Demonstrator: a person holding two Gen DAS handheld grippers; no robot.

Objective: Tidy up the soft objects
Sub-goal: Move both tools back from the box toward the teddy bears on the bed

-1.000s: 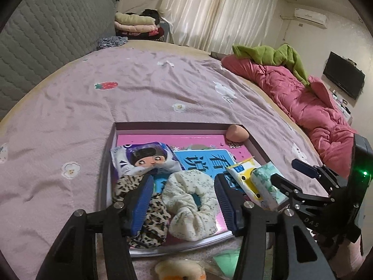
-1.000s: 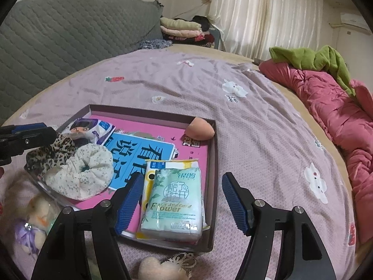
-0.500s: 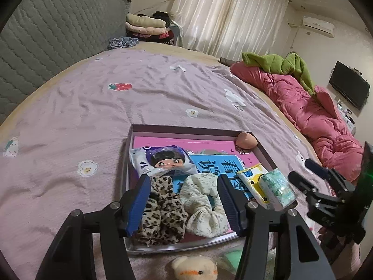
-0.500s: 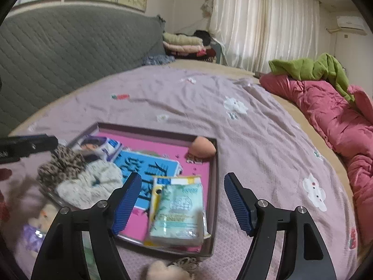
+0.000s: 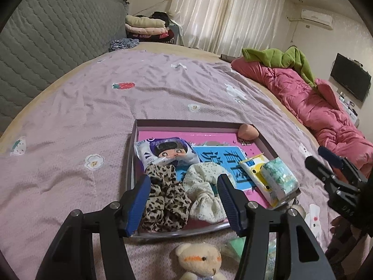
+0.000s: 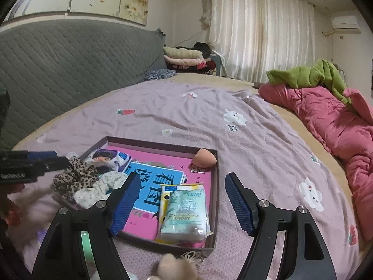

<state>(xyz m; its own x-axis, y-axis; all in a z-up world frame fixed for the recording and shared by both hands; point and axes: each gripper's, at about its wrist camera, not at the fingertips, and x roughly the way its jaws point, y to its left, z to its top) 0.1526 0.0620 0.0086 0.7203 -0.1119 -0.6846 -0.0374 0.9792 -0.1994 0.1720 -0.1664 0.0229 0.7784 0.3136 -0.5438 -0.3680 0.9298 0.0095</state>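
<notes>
A shallow dark-rimmed box [image 5: 198, 123] lies on the purple bedsheet. In it are a leopard scrunchie [image 5: 163, 200], a cream floral scrunchie [image 5: 202, 193], a cartoon-face tissue pack [image 5: 167, 154], stacked yellow and green tissue packs [image 5: 277, 182] and a peach makeup sponge [image 5: 248, 131]. My left gripper [image 5: 183, 186] hovers open above the two scrunchies, gripping nothing. My right gripper [image 6: 182, 177] stands open over the green tissue pack [image 6: 186, 214], clear of it. A small teddy bear [image 5: 200, 261] and a green sponge [image 5: 235, 247] lie on the sheet in front of the box.
A pink quilt [image 6: 326, 121] with a green blanket [image 6: 307, 74] runs along the bed's right side. A grey quilted headboard [image 6: 70, 65] rises at the left. Folded clothes [image 6: 181, 57] are stacked beyond it. A pale plush [image 6: 172, 266] lies under my right gripper.
Both grippers have drawn back and up from the box, so more of the bed shows. The left jaws stand a little wider, off the cream scrunchie. The teddy bear has come into view.
</notes>
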